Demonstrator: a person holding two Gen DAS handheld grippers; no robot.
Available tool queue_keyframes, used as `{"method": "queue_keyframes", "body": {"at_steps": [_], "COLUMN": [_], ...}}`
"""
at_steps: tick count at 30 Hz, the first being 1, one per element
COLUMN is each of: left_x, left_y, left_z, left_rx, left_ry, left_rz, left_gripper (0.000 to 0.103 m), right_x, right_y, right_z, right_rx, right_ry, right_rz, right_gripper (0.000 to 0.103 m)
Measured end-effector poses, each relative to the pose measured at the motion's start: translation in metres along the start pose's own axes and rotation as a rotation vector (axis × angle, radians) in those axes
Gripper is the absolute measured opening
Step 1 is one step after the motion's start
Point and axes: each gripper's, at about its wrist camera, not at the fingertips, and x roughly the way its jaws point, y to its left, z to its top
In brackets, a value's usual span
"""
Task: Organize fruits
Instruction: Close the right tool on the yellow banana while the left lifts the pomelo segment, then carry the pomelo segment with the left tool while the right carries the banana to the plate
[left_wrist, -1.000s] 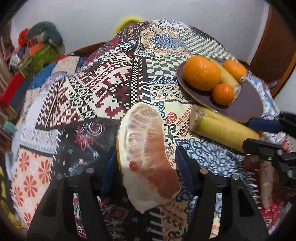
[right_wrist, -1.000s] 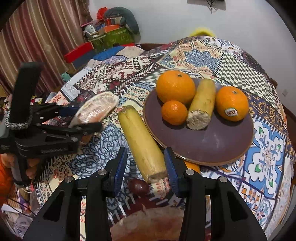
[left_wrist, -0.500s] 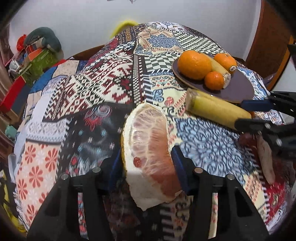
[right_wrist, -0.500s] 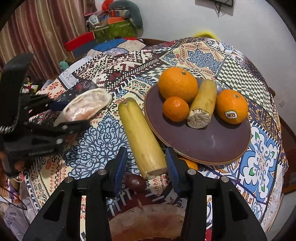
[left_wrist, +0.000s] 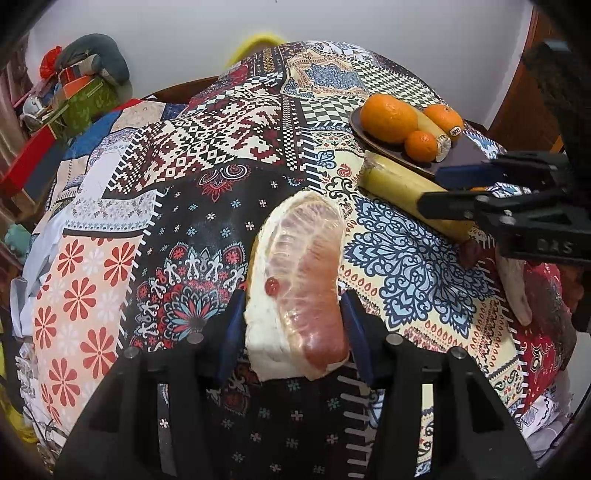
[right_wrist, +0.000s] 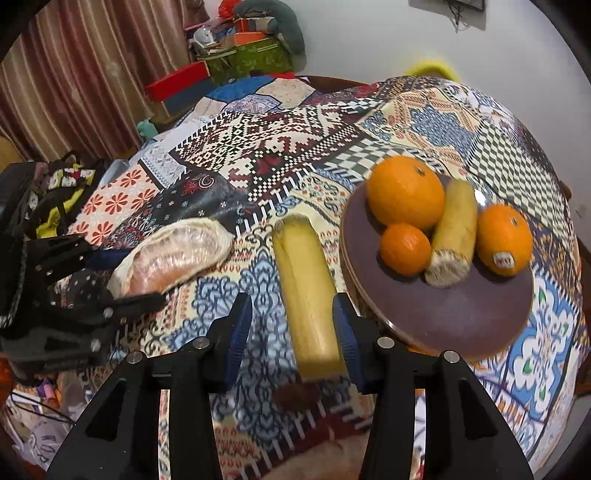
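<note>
1. One sticker shows on the rightmost orange (right_wrist: 504, 240), at the right of the plate (right_wrist: 461, 321) in your right wrist view; its print is too small to read. Raised letters on your right gripper's body, at the right edge of the left wrist view, are unclear too.
2. Your left gripper (left_wrist: 291, 321) is clamped on the wrapped pomelo wedge (left_wrist: 301, 280), both blue pads pressed to its sides at lower centre of the frame.
3. Your right gripper (right_wrist: 291, 325) is spread wide around the near end of the long yellow piece (right_wrist: 306, 295) lying on the patchwork tablecloth (right_wrist: 258, 147) just left of the plate; the right pad is against it or nearly so, the left pad well apart.
4. On the plate sit a large orange (right_wrist: 406, 192), a small orange (right_wrist: 405, 249) and a shorter yellow piece (right_wrist: 452, 236), touching one another.
5. Blurred below the long piece is a small dark round thing (right_wrist: 297, 397); you cannot tell what it is. Something orange hides behind your right gripper in the left view.
</note>
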Motion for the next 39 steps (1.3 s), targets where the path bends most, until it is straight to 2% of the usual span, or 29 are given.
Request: {"method": "queue_keyframes", "body": {"at_steps": [6, 11, 15, 20, 22, 24, 30, 39], "left_x": [0.009, 0.016, 0.017, 0.018, 0.019, 0.019, 0.020, 0.005], "left_y": [0.001, 0.000, 0.000, 0.001, 0.001, 0.001, -0.001, 0.000], "left_z": [0.009, 0.015, 0.016, 0.016, 0.016, 0.016, 0.016, 0.017], "left_rx": [0.015, 0.018, 0.020, 0.015, 0.017, 0.016, 0.022, -0.017], "left_ry": [-0.002, -0.009, -0.020, -0.020, -0.021, -0.024, -0.034, -0.054], "left_rz": [0.000, 0.002, 0.004, -0.002, -0.002, 0.000, 0.014, 0.030], "left_gripper": [0.052, 0.052, 0.053, 0.053, 0.053, 0.053, 0.052, 0.051], "right_x": [0.016, 0.019, 0.031, 0.034, 0.035, 0.037, 0.034, 0.009], "right_y": [0.003, -0.001, -0.001, 0.012, 0.010, 0.009, 0.014, 0.005], "right_z": [0.010, 0.011, 0.007, 0.003, 0.008, 0.012, 0.008, 0.004], "right_rx": [-0.048, -0.029, -0.002, -0.025, -0.002, -0.001, -0.031, 0.052], "right_ry": [0.046, 0.057, 0.109, 0.090, 0.086, 0.091, 0.077, 0.003], "right_rz": [-0.061, -0.039, 0.016, -0.007, 0.010, 0.005, -0.007, 0.014], "right_gripper": [0.044, 0.045, 0.044, 0.043, 0.042, 0.033, 0.032, 0.032]}}
